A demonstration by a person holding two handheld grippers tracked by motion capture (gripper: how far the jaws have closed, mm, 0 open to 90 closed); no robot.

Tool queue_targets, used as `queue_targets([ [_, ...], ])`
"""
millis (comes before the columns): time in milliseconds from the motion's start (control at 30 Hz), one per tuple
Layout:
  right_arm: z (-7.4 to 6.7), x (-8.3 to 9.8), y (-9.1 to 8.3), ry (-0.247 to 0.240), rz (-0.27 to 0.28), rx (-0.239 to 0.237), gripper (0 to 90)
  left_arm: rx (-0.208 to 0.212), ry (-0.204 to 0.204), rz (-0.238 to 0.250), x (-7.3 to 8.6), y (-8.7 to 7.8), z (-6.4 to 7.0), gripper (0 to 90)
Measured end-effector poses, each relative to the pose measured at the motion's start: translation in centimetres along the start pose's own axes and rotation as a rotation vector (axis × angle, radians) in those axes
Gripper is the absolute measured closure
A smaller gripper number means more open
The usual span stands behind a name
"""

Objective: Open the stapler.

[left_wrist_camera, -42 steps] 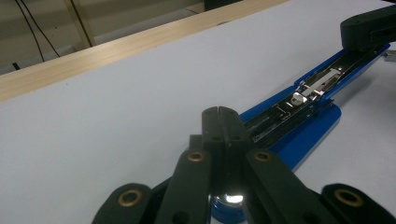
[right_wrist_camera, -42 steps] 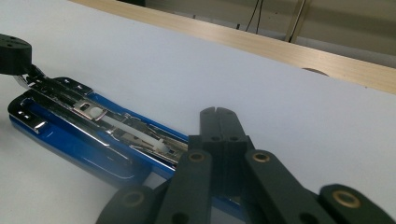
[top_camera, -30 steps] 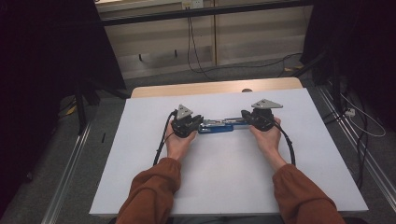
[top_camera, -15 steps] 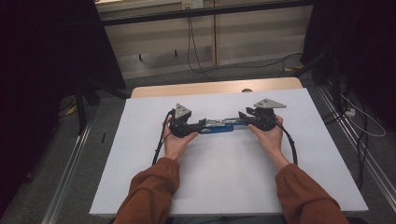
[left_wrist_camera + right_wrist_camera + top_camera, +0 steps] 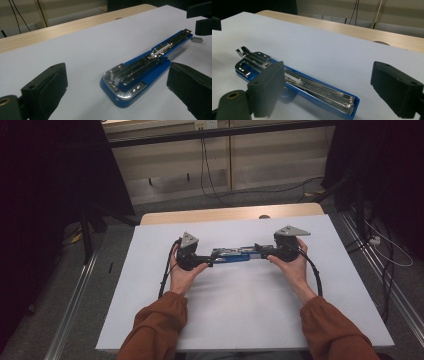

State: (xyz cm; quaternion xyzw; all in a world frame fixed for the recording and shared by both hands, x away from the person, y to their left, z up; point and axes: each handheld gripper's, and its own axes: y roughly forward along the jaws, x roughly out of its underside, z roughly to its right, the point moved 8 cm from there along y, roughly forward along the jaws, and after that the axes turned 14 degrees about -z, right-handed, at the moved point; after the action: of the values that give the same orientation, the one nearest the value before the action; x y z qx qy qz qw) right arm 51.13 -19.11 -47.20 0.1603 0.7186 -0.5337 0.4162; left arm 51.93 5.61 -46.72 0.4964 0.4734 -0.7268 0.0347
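While a person's two hands rest on a white table top [image 5: 240,320], a blue stapler [image 5: 231,255] lies flat on that surface between the left gripper [image 5: 207,261] and the right gripper [image 5: 260,253], its metal staple channel facing up. Both sets of jaws have just been opening and now stand wide, their pads off the stapler. Seen in the left gripper view, the stapler's [image 5: 140,75] rounded chrome end sits between the two black jaws without touching either, and a small grey block of staples [image 5: 197,39] lies on the table just past its far tip. Seen in the right gripper view, the stapler [image 5: 299,85] runs slantwise past the left-hand jaw, which hides part of its blue base. Rust-coloured sleeves [image 5: 155,330] enter from the bottom of the high view. A strip of bare wooden table edge [image 5: 225,213] shows beyond the white surface.
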Motion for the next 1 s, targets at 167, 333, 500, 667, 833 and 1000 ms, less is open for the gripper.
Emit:
queue_targets([
  [167,0.1,0.2,-0.6,-0.022,-0.005,-0.007,5.6,0.004,0.022,0.027,0.4,-1.2,0.2,3.6],
  [333,0.3,0.5,-1.1,-0.016,0.003,-0.015,5.7,-0.01,0.052,0.045,0.8,-2.1,0.3,3.3],
  [500,0.6,0.8,-1.8,-0.035,-0.008,-0.004,5.9,-0.023,0.051,0.031,1.6,-2.7,0.3,3.2],
  [667,1.3,1.2,-2.7,-0.038,-0.021,0.004,6.4,-0.013,0.007,0.03,2.4,-3.1,-0.1,3.2],
  [833,1.9,1.8,-3.4,-0.025,-0.027,0.013,7.0,-0.012,0.004,0.045,2.7,-3.7,0.1,3.1],
  [1000,1.9,2.0,-4.0,-0.033,-0.026,0.013,7.1,-0.019,0.011,0.056,3.1,-4.6,0.3,3.1],
])
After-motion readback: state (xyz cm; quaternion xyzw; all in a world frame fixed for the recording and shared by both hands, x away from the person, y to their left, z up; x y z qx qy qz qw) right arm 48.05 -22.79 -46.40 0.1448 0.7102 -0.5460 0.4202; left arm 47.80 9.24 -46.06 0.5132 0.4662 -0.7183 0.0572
